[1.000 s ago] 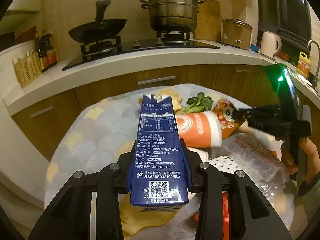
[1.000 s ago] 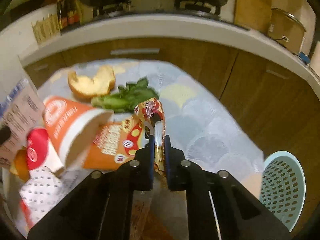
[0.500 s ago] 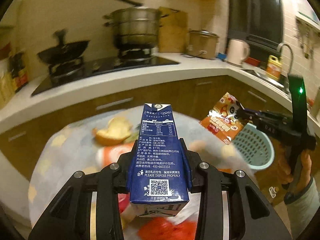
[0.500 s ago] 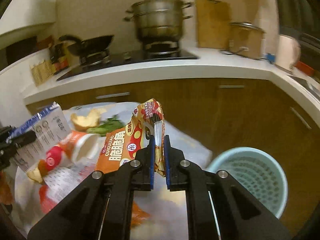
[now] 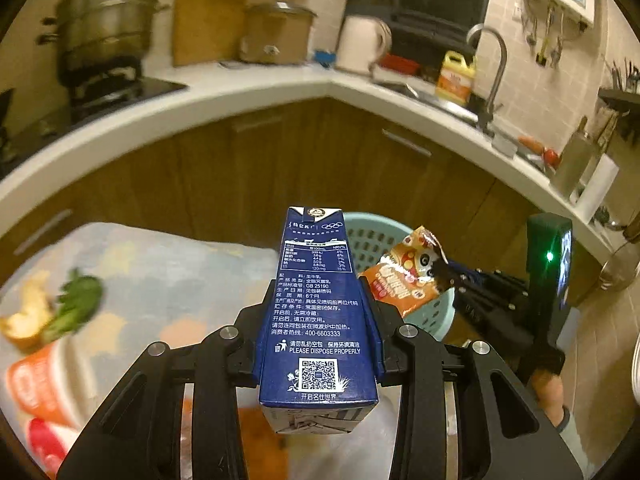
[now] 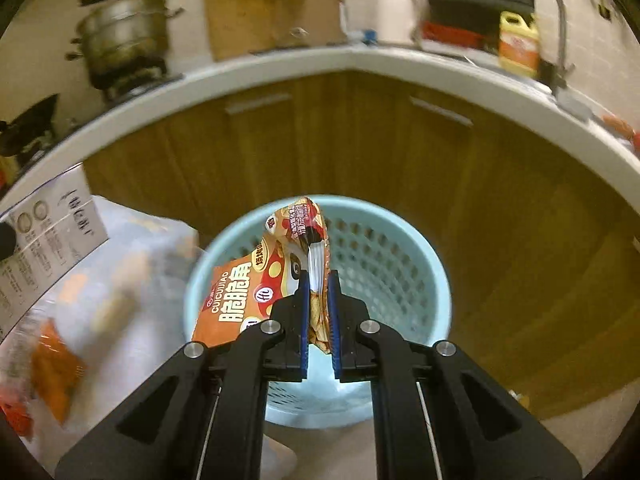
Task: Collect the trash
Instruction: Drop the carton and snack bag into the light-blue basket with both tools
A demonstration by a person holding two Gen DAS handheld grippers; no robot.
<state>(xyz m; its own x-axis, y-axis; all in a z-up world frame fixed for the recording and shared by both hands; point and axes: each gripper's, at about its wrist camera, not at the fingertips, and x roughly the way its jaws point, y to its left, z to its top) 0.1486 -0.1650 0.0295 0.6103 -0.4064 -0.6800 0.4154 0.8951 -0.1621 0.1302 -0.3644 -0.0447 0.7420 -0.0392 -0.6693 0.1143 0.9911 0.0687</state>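
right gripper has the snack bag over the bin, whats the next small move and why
Probably open the right gripper to let the snack bag drop: its jaws pinch the bag's edge and the bag hangs right over the mouth of the blue basket bin. The left gripper, gripping the milk carton, can follow.

Glossy printed card on the milk carton (image 5: 318, 308); shiny crinkled foil on the snack bag (image 6: 256, 292); smooth perforated plastic in the bin (image 6: 384, 248); matt black plastic gripper fingers (image 6: 280, 320); polished wood cabinets (image 6: 360, 140); brushed metal pot (image 5: 104, 16).
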